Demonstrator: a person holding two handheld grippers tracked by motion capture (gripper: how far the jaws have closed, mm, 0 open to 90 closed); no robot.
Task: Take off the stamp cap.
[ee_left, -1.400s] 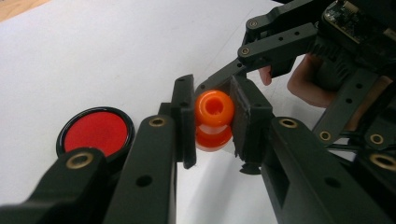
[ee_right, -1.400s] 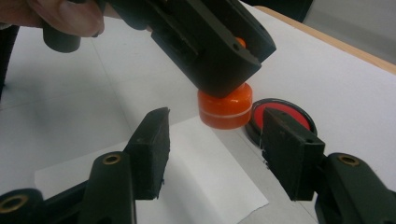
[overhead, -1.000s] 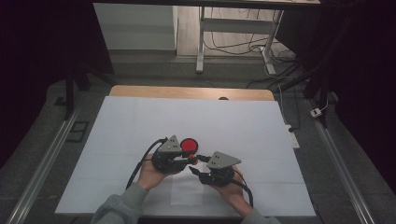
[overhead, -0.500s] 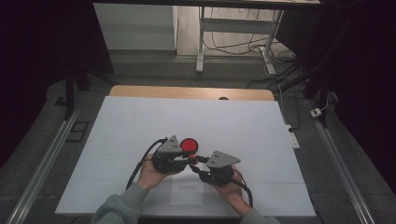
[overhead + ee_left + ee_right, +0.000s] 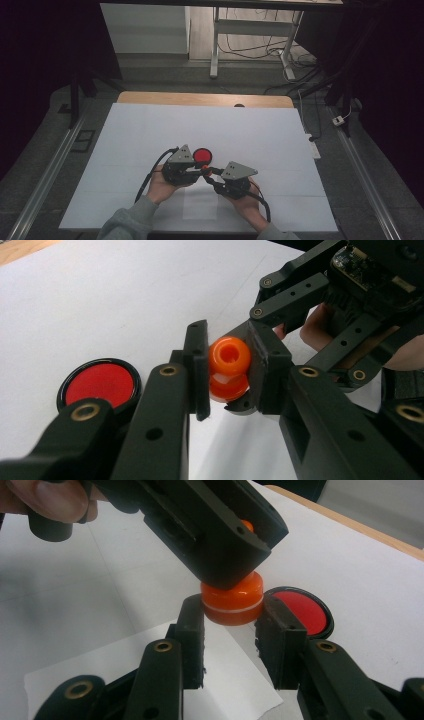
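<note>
Both grippers are clamped on the same orange bottle (image 5: pixel 229 371): left gripper (image 5: pixel 227 372) up top, right gripper (image 5: pixel 231 615) just closed on its base. Red lid (image 5: pixel 101 383) sits lower left

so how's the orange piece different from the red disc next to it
The orange piece is held off the table between both grippers' jaws, while the red disc lies flat on the white sheet, untouched. The orange piece is taller, rounded on top with a hole, whereas the red disc is low, flat and black-rimmed. Both are round.
</note>
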